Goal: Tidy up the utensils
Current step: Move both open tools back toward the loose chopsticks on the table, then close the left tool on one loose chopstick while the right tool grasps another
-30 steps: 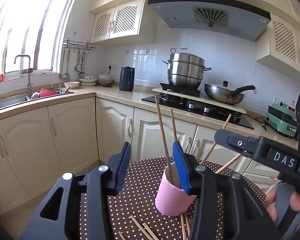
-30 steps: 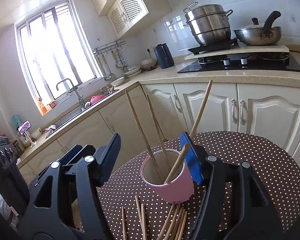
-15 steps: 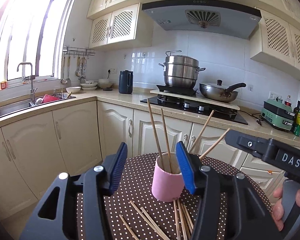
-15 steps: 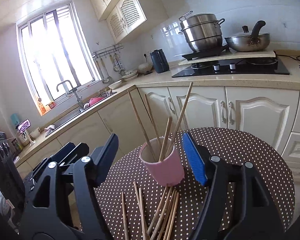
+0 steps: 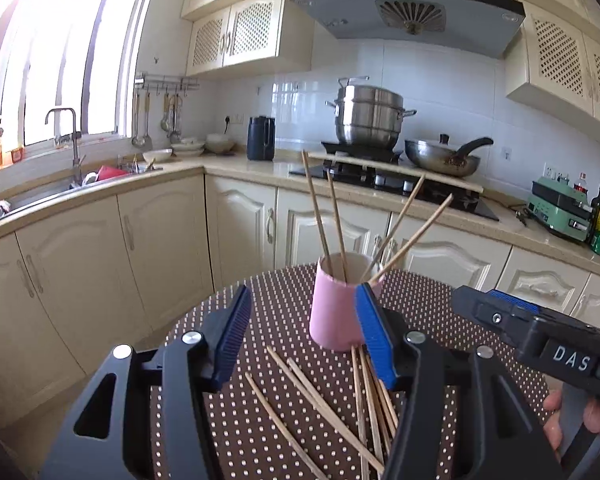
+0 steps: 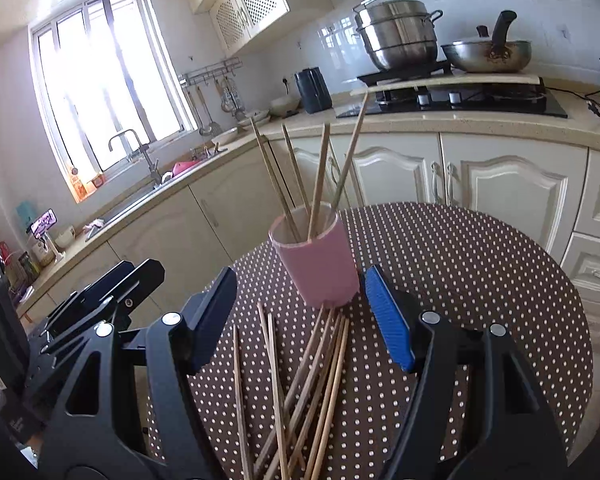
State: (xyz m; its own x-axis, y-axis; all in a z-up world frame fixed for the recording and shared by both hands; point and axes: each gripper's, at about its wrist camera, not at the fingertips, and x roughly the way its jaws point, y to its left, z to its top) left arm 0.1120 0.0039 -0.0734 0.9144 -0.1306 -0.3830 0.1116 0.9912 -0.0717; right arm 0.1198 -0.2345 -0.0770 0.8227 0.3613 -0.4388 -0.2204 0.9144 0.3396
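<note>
left wrist view: i see four wooden chopsticks (image 5: 332,224) standing in the pink cup (image 5: 336,308), long axes near upright, tips fanning up and outward, two left, two right. loose chopsticks (image 6: 300,392) lie on the dotted table (image 6: 480,280) just in front of the cup, roughly eight, pointing mostly toward it. my left gripper (image 5: 304,344) and right gripper (image 6: 308,316) both hang spread wide, holding nothing.
</note>
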